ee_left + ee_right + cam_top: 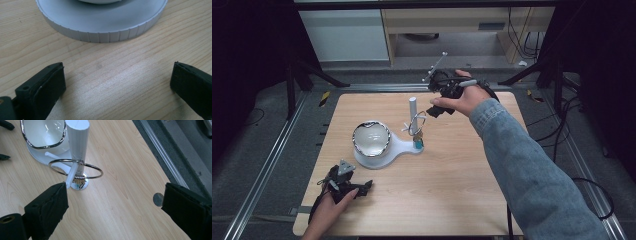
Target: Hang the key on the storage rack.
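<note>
A white stand [384, 150] holds a silver-rimmed white bowl [371, 137] and an upright white post [413, 112] with a thin cross arm. A metal ring [417, 123] hangs on that arm by the post [78, 142]; in the right gripper view the ring [93, 166] is level and the bowl [43, 132] lies behind. My right gripper [438, 107] hovers open just right of the post, its jaws [112, 202] wide apart with nothing between. My left gripper [357, 189] rests open on the table near the front left, facing the stand's ribbed base [102, 26].
The wooden table [452, 170] stands inside a metal-railed frame [272, 150]. A small round hole or disc [157, 199] marks the tabletop near its right edge. Dark floor and cables lie beyond the table.
</note>
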Tool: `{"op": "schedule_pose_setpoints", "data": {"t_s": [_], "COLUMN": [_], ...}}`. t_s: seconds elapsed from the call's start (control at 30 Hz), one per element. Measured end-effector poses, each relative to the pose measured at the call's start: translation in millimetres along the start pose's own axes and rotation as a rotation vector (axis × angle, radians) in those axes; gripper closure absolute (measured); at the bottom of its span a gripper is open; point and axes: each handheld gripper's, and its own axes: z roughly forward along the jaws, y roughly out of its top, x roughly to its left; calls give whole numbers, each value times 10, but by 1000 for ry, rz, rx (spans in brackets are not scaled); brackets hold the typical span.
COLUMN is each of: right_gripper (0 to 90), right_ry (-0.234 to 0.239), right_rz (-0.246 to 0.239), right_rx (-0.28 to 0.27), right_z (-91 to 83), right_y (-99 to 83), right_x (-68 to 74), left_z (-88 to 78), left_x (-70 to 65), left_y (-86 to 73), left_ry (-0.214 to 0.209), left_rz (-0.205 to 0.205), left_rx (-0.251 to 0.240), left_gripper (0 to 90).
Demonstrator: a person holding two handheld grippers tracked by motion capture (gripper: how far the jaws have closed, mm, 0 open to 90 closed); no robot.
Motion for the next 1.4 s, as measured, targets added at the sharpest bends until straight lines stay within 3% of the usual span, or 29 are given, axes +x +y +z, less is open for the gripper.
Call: {"op": "schedule_pose_setpoints", "data": {"t_s": [0.43, 1.4], "right_gripper": [63, 63], "right_ry": [-14, -29], "right_rz": [24, 101], "right_rx": [-9, 15], "right_z": [-15, 86], "right_y": [-131, -669], "right_x": [-33, -121], "left_z": [0, 0], "left_x": [0, 0], "left_y": [0, 0], "left_ry": [0, 0], "left_rz": [0, 0], "left_rx": [0, 0], "left_gripper": [0, 0]}}
